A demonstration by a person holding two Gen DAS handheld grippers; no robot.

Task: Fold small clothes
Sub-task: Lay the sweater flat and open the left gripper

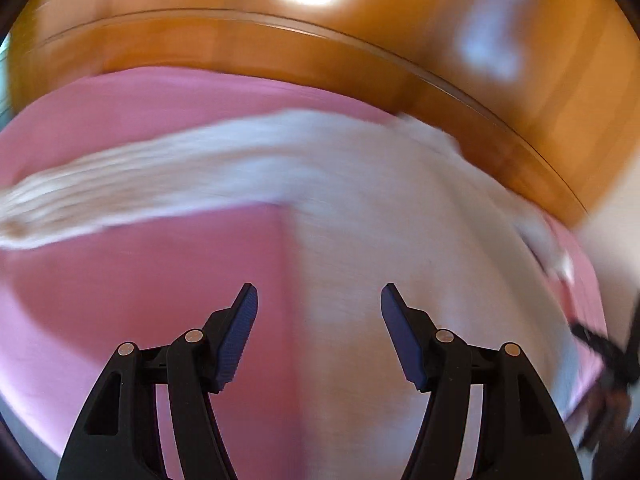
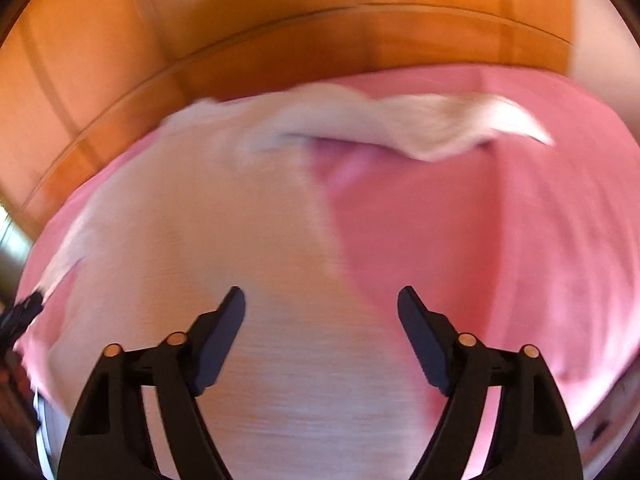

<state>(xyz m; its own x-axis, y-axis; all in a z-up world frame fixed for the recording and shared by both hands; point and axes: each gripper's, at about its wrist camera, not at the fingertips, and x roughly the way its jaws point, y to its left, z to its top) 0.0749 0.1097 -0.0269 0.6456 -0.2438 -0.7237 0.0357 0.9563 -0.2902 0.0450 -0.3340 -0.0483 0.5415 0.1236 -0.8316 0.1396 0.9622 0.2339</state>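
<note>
**Inspector A:** Left wrist view first. The left gripper (image 1: 319, 296) stands with its jaws well apart and nothing between the blue pads (image 1: 240, 336). Taking the pink cloth (image 1: 140, 280) as landmark, the white garment (image 1: 400, 240) lies spread flat on it, toward the cloth's right half.

**Inspector B:** And the sleeve?

**Inspector A:** One long sleeve (image 1: 140, 184) runs leftward from the body across the pink cloth, well beyond the fingertips. The picture is smeared, so fabric detail cannot be read. Beyond the cloth's far edge is an orange wooden panel (image 1: 280, 48) with a bright glare on it (source not identifiable). A dark object at the cloth's right edge is too blurred to name.

**Inspector B:** Right wrist view?

**Inspector A:** The right gripper (image 2: 321, 300) is likewise wide open and holds nothing. Its left pad (image 2: 218, 344) sits over the garment (image 2: 200, 240); its right pad (image 2: 428, 344) sits over bare pink cloth (image 2: 520, 260). Whether the tips touch the fabric, I cannot tell.

**Inspector B:** Garment position here?

**Inspector A:** It covers the left half of the pink cloth, with a rumpled sleeve (image 2: 440, 128) stretching right along the cloth's far side. The same wooden panel (image 2: 200, 20) stands behind the cloth.
</note>
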